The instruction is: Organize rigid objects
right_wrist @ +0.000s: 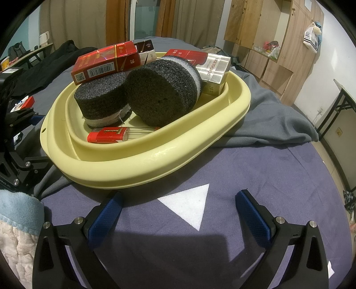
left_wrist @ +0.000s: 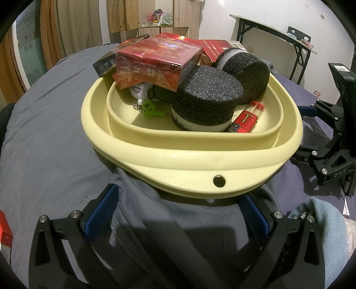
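Boxes [left_wrist: 153, 62], foam rounds [left_wrist: 204, 100] and a lighter [left_wrist: 247, 119] already fill the yellow basin [left_wrist: 178, 160] at frame centre, so with both the left gripper [left_wrist: 178, 213] and right gripper [right_wrist: 178, 213] spread and empty below it, gathering looks nearly done, and next comes the stray red box [left_wrist: 5, 231] at lower left.

Stood against a white wall [left_wrist: 218, 24]: wooden cabinets [right_wrist: 262, 33] (one shelf cluttered), beige curtains [right_wrist: 84, 24] beside a glass door [right_wrist: 142, 20], and a black-legged folding table [left_wrist: 273, 37].

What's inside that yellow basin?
In the basin: two black foam discs, red boxes stacked on top, a silver pack, a red toothpick holder and a green clip. The boxes cover whatever lies beneath them.
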The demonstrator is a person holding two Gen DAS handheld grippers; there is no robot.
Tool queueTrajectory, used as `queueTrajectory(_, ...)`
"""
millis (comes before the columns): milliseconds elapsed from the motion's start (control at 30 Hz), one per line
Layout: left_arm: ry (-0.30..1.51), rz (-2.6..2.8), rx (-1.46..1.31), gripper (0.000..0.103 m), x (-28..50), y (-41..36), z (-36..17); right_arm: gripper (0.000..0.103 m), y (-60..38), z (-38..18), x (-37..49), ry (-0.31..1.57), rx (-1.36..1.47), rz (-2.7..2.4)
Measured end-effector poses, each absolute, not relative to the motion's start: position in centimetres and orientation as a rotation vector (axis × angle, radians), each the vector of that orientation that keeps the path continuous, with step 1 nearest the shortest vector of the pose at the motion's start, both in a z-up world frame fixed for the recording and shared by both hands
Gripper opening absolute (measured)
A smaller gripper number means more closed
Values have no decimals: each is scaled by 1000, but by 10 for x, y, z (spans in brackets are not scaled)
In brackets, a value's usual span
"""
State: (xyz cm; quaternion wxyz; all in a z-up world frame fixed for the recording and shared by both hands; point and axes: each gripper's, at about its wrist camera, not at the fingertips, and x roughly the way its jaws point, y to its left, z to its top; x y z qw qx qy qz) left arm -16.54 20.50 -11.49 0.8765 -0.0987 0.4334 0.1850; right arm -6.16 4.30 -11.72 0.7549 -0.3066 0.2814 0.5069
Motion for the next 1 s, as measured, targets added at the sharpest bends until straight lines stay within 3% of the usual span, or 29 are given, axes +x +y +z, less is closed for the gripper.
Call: queueTrajectory(1000,904,386,-206,103,-164,205,-115,103,43,-117,-62,614,-669,1106)
